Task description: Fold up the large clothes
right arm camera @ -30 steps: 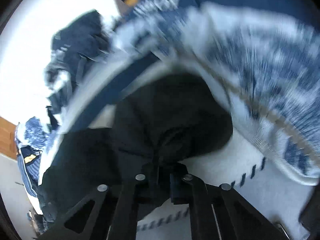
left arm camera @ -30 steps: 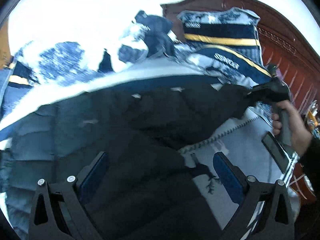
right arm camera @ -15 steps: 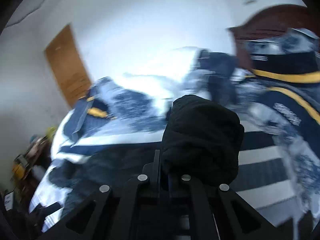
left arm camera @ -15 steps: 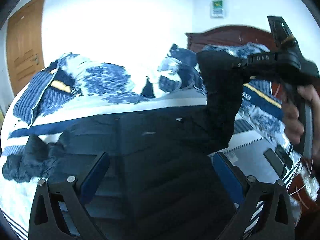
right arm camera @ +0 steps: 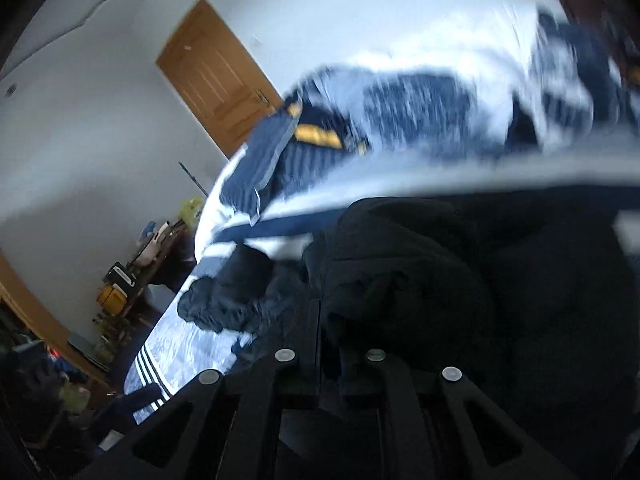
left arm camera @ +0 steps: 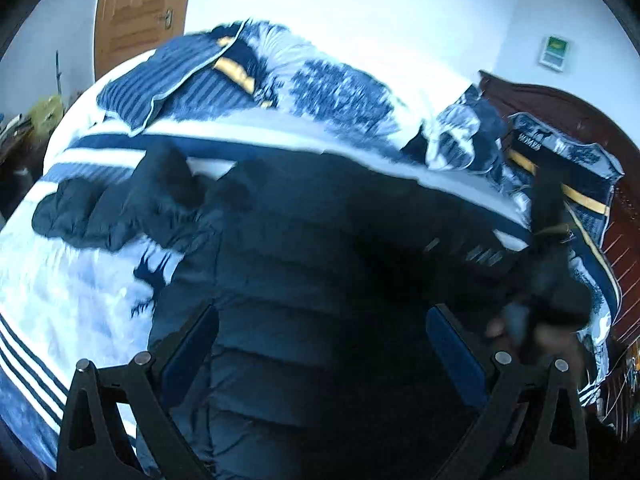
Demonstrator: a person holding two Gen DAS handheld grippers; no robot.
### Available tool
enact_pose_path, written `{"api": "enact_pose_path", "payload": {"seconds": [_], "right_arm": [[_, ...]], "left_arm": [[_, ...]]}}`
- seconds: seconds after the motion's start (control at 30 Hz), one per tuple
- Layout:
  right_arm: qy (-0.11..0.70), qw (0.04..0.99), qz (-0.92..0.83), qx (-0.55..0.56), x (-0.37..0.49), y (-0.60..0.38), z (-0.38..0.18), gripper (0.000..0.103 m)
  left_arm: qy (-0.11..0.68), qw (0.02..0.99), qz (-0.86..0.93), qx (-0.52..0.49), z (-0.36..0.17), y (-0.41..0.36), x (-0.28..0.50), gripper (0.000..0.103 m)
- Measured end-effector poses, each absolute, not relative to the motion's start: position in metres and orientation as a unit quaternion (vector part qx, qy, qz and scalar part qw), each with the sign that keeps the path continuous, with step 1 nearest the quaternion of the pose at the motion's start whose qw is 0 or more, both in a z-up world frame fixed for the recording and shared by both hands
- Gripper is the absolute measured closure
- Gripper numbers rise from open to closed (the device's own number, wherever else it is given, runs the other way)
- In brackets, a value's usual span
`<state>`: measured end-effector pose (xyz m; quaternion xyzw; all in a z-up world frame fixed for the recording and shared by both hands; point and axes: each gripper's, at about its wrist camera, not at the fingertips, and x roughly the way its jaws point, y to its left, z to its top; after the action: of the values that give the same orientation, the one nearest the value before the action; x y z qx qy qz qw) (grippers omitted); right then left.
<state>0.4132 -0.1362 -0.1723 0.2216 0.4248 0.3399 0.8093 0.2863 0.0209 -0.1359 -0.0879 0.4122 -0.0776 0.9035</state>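
A large dark navy puffer jacket (left arm camera: 304, 272) lies spread on the bed, one sleeve (left arm camera: 104, 208) stretched out to the left. My left gripper (left arm camera: 320, 344) is open and hovers over the jacket's body, holding nothing. My right gripper (right arm camera: 330, 328) is shut on a bunched fold of the jacket's other sleeve (right arm camera: 400, 280) and holds it over the jacket body. In the left wrist view the right gripper (left arm camera: 548, 240) and the hand holding it show blurred at the right edge of the jacket.
The bed has a blue and white sheet (left arm camera: 68, 280) with deer print. A rumpled blue quilt (left arm camera: 280, 80) and pillows (left arm camera: 560, 160) lie along the far side. A dark wooden headboard (left arm camera: 624, 216) is at the right. A wooden door (right arm camera: 216, 76) and cluttered furniture (right arm camera: 132, 272) stand beyond the bed's foot.
My right gripper lifted the sleeve high, then swung it down and leftward over the jacket body. My left gripper stayed open while its view pulled back to show the whole jacket.
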Motion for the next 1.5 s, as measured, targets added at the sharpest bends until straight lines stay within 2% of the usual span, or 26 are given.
{"api": "enact_pose_path", "payload": {"seconds": [0.07, 0.1, 0.13, 0.2, 0.23, 0.3, 0.47, 0.67, 0.77, 0.87, 0.93, 1.0, 1.07, 1.1, 1.13, 1.17, 1.2, 1.23, 1.33, 1.5], "right_arm": [[0.508, 0.741, 0.362, 0.247, 0.428, -0.118, -0.222, 0.058], [0.545, 0.697, 0.382, 0.266, 0.433, -0.114, -0.244, 0.031], [0.564, 0.657, 0.394, 0.308, 0.430, -0.120, -0.263, 0.032], [0.553, 0.653, 0.391, 0.339, 0.422, -0.144, -0.263, 0.031], [0.541, 0.660, 0.389, 0.348, 0.419, -0.160, -0.255, 0.023], [0.501, 0.690, 0.369, 0.371, 0.411, -0.205, -0.232, 0.017], [0.425, 0.750, 0.318, 0.394, 0.408, -0.300, -0.208, 0.015], [0.415, 0.717, 0.269, 0.490, 0.408, -0.363, -0.251, 0.015], [0.422, 0.723, 0.243, 0.490, 0.415, -0.377, -0.263, 0.016], [0.449, 0.703, 0.216, 0.508, 0.425, -0.379, -0.287, 0.023], [0.462, 0.694, 0.211, 0.510, 0.433, -0.384, -0.290, 0.037], [0.479, 0.707, 0.188, 0.484, 0.444, -0.378, -0.295, 0.045], [0.489, 0.721, 0.172, 0.460, 0.457, -0.371, -0.300, 0.046], [0.495, 0.718, 0.166, 0.460, 0.462, -0.367, -0.305, 0.050], [0.496, 0.713, 0.171, 0.465, 0.467, -0.364, -0.307, 0.058], [0.498, 0.709, 0.177, 0.468, 0.469, -0.361, -0.308, 0.065], [0.498, 0.708, 0.180, 0.466, 0.471, -0.358, -0.307, 0.075], [0.497, 0.714, 0.182, 0.459, 0.472, -0.354, -0.304, 0.083], [0.480, 0.731, 0.185, 0.449, 0.469, -0.355, -0.292, 0.092], [0.442, 0.746, 0.200, 0.457, 0.463, -0.360, -0.275, 0.094]], "left_arm": [[0.425, 0.897, -0.074, -0.092, -0.144, 0.022, 0.290, 0.000], [0.431, 0.894, -0.076, -0.095, -0.147, 0.020, 0.292, 0.000], [0.433, 0.893, -0.078, -0.095, -0.148, 0.017, 0.292, 0.000], [0.434, 0.893, -0.079, -0.090, -0.148, 0.006, 0.294, 0.000], [0.436, 0.892, -0.081, -0.090, -0.148, 0.000, 0.293, 0.000], [0.442, 0.888, -0.091, -0.086, -0.150, -0.019, 0.298, 0.000], [0.444, 0.893, -0.068, 0.020, -0.153, -0.078, 0.316, 0.000], [0.433, 0.887, -0.015, 0.161, -0.176, -0.126, 0.344, 0.000], [0.427, 0.876, 0.001, 0.224, -0.194, -0.134, 0.363, 0.000], [0.419, 0.869, 0.025, 0.263, -0.208, -0.133, 0.380, 0.004], [0.425, 0.868, 0.034, 0.254, -0.208, -0.121, 0.390, 0.017], [0.426, 0.869, 0.055, 0.244, -0.204, -0.109, 0.395, 0.023], [0.426, 0.872, 0.081, 0.227, -0.199, -0.094, 0.397, 0.025], [0.427, 0.873, 0.084, 0.220, -0.198, -0.090, 0.397, 0.034], [0.427, 0.874, 0.084, 0.215, -0.197, -0.086, 0.397, 0.050], [0.433, 0.874, 0.085, 0.205, -0.196, -0.082, 0.398, 0.061], [0.443, 0.873, 0.079, 0.187, -0.196, -0.076, 0.399, 0.081], [0.451, 0.873, 0.072, 0.171, -0.196, -0.073, 0.401, 0.086], [0.438, 0.892, 0.063, 0.096, -0.166, -0.057, 0.398, 0.088], [0.352, 0.932, 0.067, 0.062, -0.085, -0.032, 0.407, 0.089]]}}
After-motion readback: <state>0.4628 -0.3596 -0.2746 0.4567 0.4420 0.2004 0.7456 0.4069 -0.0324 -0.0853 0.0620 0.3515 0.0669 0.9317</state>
